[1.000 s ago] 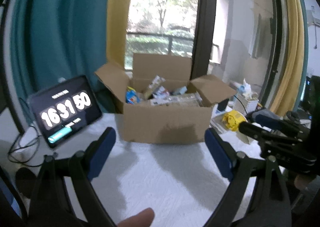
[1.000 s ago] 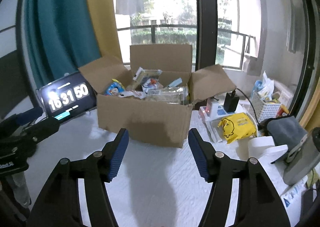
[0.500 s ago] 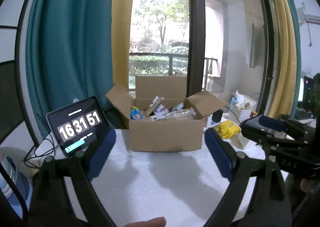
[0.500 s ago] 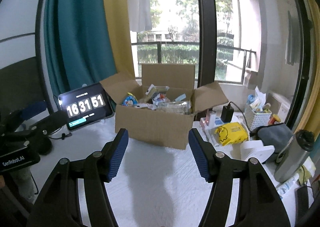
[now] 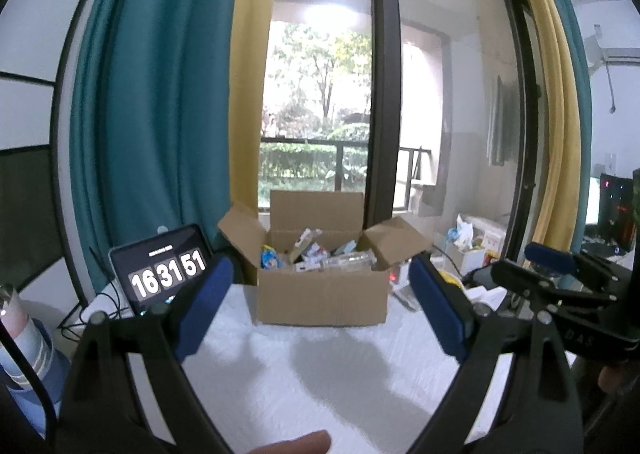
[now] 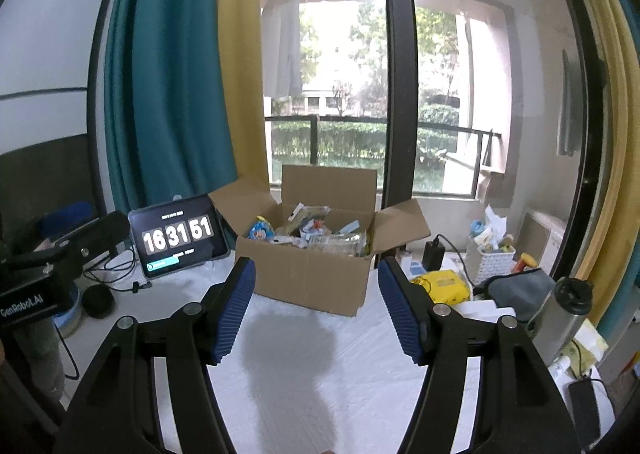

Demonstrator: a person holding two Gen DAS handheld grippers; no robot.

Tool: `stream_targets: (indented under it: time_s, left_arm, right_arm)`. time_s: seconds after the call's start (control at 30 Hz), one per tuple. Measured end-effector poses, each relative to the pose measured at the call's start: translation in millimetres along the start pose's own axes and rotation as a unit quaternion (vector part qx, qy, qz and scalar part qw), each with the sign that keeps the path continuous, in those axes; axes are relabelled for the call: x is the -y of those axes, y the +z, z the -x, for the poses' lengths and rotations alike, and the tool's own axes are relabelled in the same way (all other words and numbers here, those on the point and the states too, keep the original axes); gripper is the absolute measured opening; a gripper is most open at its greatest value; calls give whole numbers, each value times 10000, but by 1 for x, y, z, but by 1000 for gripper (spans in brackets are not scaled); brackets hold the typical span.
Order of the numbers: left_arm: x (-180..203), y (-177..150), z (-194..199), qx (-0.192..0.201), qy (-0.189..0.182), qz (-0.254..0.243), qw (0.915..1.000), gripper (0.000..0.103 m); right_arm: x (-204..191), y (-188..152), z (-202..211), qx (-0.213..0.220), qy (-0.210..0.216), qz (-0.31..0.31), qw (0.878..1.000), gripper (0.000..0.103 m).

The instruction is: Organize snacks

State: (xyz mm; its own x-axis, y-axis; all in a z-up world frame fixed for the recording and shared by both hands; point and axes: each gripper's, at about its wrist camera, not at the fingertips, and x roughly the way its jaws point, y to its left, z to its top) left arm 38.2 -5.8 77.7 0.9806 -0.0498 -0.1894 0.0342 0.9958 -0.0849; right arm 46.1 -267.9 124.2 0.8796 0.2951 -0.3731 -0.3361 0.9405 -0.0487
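Both tools hang above the near part of the white-covered table (image 6: 320,386), each holding nothing: the left gripper (image 5: 320,314) has its blue pads spread wide, and the right gripper (image 6: 316,314) is likewise spread, with the cardboard box (image 6: 308,278) framed between its fingers but well beyond them. The box stands toward the far edge of the table with all four flaps folded out, and the snacks (image 6: 308,236) lie heaped inside it, a jumble of packets up to the rim; what each packet is cannot be read at this distance. A tablet clock (image 6: 178,240) leans just left of the box, and a yellow packet (image 6: 442,286) sits among clutter toward the table's right edge. The scene fits either snacks already gathered into the box or a full box waiting to be sorted out, so the step in hand cannot be settled. Any next grasp would call for closing the gap to the box first.
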Motion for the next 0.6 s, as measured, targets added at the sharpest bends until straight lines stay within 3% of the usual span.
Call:
stream_targets:
  time_s: [0.37, 0.6]
  left_arm:
    - [9, 18, 27, 390, -68, -150, 9991, 91]
    - [10, 24, 33, 525, -15, -182, 9985, 91]
  right_arm:
    - [0, 17, 44, 535, -161, 72, 9984, 81]
    - [5, 24, 61, 798, -268, -1, 9965, 82]
